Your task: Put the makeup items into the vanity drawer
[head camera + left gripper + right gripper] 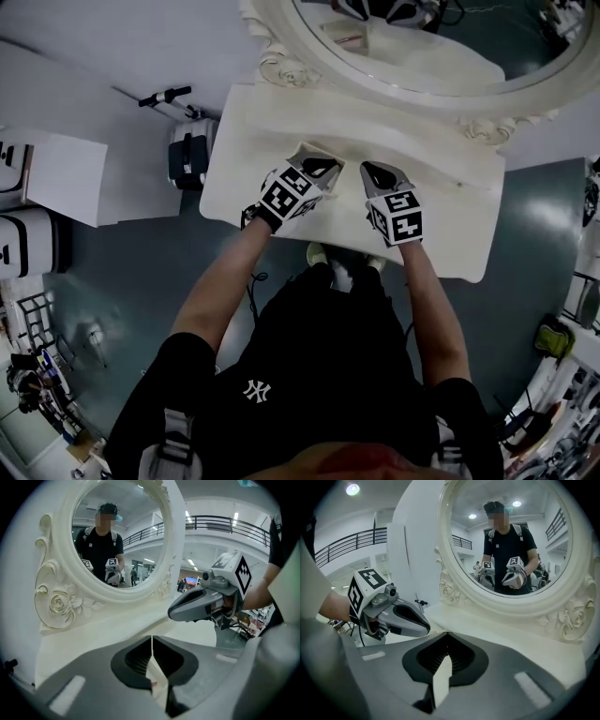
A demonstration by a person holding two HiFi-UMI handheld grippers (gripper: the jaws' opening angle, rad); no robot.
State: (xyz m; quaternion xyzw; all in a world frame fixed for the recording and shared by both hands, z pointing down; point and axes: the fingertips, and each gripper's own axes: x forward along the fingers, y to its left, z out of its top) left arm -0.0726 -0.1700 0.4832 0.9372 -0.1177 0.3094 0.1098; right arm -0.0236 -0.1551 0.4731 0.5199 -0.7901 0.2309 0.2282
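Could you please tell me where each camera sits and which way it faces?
Head view: on the person's head, looking steeply down at the vanity top; both forearms show.
Left gripper view: on the left gripper, facing the mirror; its shut jaws show.
Right gripper view: on the right gripper, likewise.
Gripper views share the mirror.

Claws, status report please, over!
Left claw shut, empty. Right claw shut, empty. Both over the vanity top; no makeup, no drawer in view. Nothing in the way.
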